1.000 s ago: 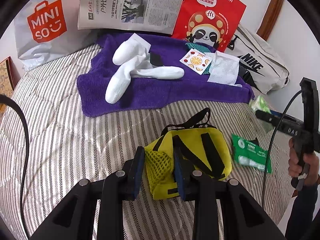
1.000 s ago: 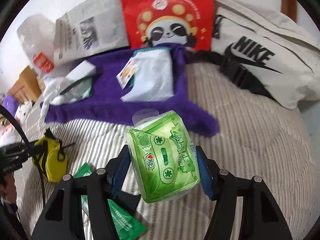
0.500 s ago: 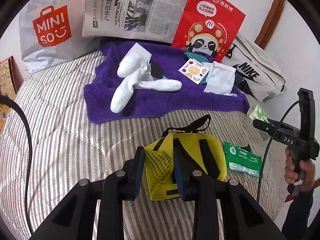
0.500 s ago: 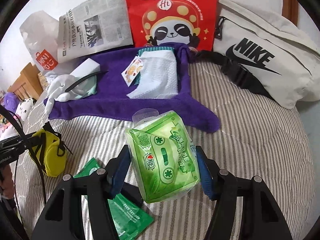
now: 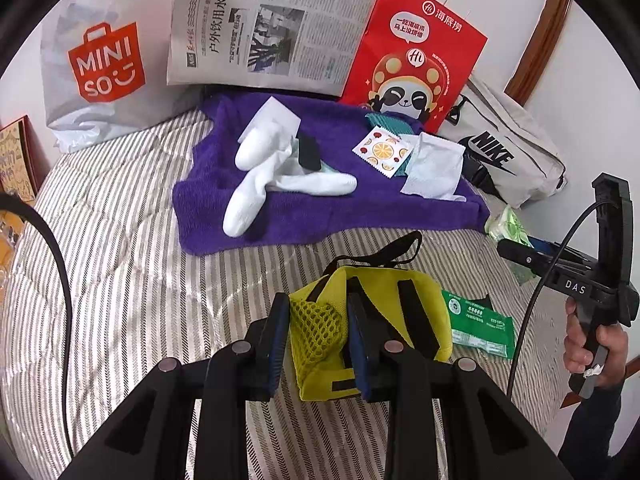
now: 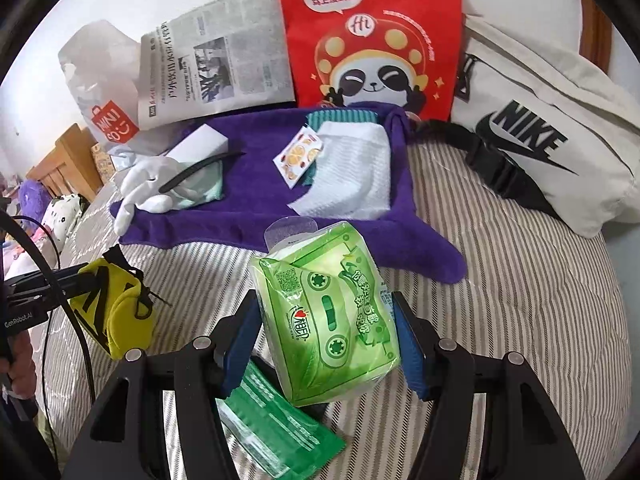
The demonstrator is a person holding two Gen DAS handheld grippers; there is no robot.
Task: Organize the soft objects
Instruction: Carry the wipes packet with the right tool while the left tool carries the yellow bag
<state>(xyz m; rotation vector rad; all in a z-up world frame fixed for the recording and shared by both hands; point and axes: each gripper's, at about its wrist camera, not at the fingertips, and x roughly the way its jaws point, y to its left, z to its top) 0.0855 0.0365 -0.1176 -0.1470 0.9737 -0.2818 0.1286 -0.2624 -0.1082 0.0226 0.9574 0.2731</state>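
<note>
At 9 o'clock in the right wrist view, the left gripper (image 5: 314,336) is cut off; it is clamped on the yellow pouch (image 5: 372,320) over the striped bed (image 5: 120,280). A green sachet (image 6: 276,428) is half hidden at 6 o'clock beneath the tissue pack (image 6: 328,316), which is gripped by the right gripper (image 6: 326,344) below the purple towel (image 6: 240,216).

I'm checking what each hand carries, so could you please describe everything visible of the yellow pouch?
The yellow pouch is small, soft and fabric-like, with black straps across its face, a yellow mesh panel on one side and a black loop at its top. The left gripper is shut on its mesh corner, one pad on each side. In the right wrist view it looks lifted above the striped bedding, sagging slightly.
</note>
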